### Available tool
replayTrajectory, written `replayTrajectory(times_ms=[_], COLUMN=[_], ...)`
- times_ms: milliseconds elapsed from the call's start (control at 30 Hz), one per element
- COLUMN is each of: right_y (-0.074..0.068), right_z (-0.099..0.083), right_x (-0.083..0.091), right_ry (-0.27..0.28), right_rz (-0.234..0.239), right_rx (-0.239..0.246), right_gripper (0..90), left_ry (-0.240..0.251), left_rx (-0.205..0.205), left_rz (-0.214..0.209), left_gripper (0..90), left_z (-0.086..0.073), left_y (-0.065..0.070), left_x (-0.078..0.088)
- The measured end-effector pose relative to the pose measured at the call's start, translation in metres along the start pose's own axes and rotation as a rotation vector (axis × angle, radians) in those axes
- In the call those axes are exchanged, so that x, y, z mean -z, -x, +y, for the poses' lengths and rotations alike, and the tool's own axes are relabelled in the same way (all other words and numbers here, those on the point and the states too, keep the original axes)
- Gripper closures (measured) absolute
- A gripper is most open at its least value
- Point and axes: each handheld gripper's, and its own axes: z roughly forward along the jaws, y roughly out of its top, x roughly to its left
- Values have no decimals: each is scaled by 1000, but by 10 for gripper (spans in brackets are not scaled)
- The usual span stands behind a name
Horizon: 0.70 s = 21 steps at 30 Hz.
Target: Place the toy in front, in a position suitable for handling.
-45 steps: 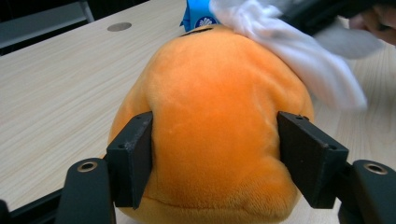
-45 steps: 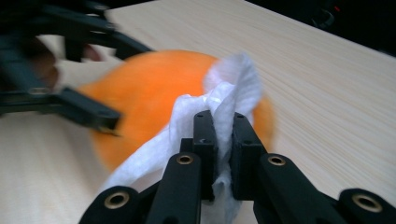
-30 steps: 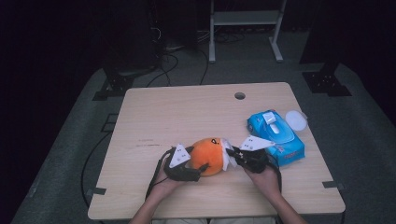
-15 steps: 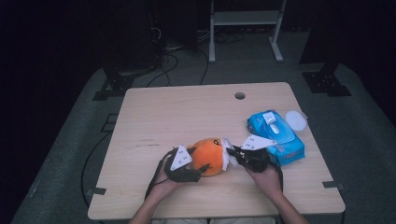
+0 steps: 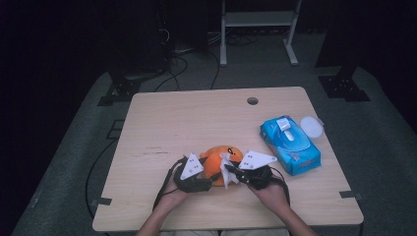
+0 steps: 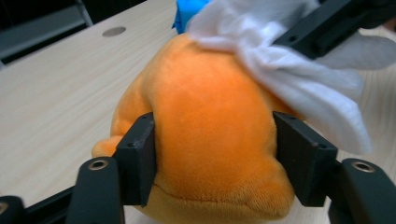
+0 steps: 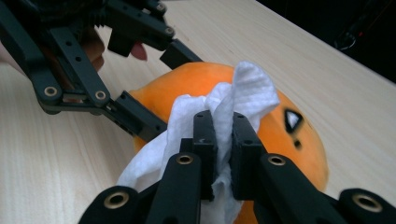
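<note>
An orange plush toy with a small printed face lies near the table's front edge. My left gripper is shut on it, its jaws pressing the toy's two sides. A white wipe is pinched between the jaws of my right gripper and rests against the toy's top. In the right gripper view the left gripper reaches around the toy from the far side. The wipe drapes over the toy's upper right in the left gripper view.
A blue wipes pack with a white flap lies to the right of the toy, and a round white lid sits just behind it. The wooden table has a cable hole near its far edge.
The right gripper with the wipe has shifted slightly against the toy. The left gripper still holds the toy in the same spot.
</note>
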Motion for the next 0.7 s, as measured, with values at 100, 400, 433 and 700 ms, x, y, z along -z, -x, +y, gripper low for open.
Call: replayTrajectory(times_ms=[100, 400, 433, 700], right_y=[11, 27, 20, 5], right_z=[-2, -13, -8, 6], right_x=[4, 8, 6, 4], right_ry=[2, -16, -14, -4], right_rz=[-13, -61, -49, -32], right_rx=[-35, -86, -62, 15], right_gripper=[824, 824, 824, 823], left_ry=[7, -17, -9, 4], left_rx=[0, 191, 145, -59], left_rz=[-17, 6, -1, 2], left_gripper=[360, 123, 240, 333], left_z=[0, -8, -7, 4], left_y=[-2, -16, -14, 8], left_x=[2, -4, -1, 0])
